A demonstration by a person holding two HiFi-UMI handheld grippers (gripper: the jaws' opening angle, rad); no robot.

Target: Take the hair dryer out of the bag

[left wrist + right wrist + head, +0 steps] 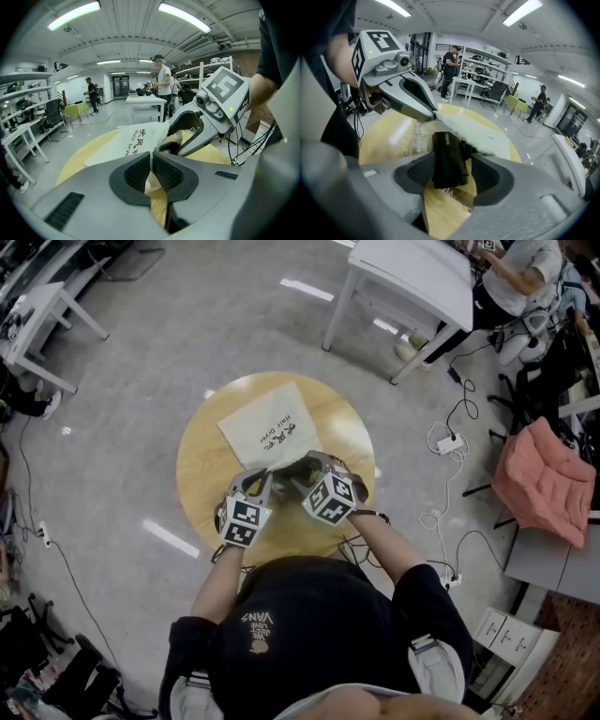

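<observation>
Right gripper view: right gripper (453,164) straddles hair dryer (446,147), jaws apart, beside bag (480,138).

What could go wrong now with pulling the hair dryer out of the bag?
1. The black hair dryer sits loosely in the right gripper, with a gap beside one pad, so it might slip onto the round wooden table.
2. The left gripper pinches only the edge of the white cloth bag; the fabric could pull free.

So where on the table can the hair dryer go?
Bare wood of the table lies left of the bag, out to the rim, and right of it too. The near edge is crowded: left gripper and right gripper meet at the bag's mouth.
</observation>
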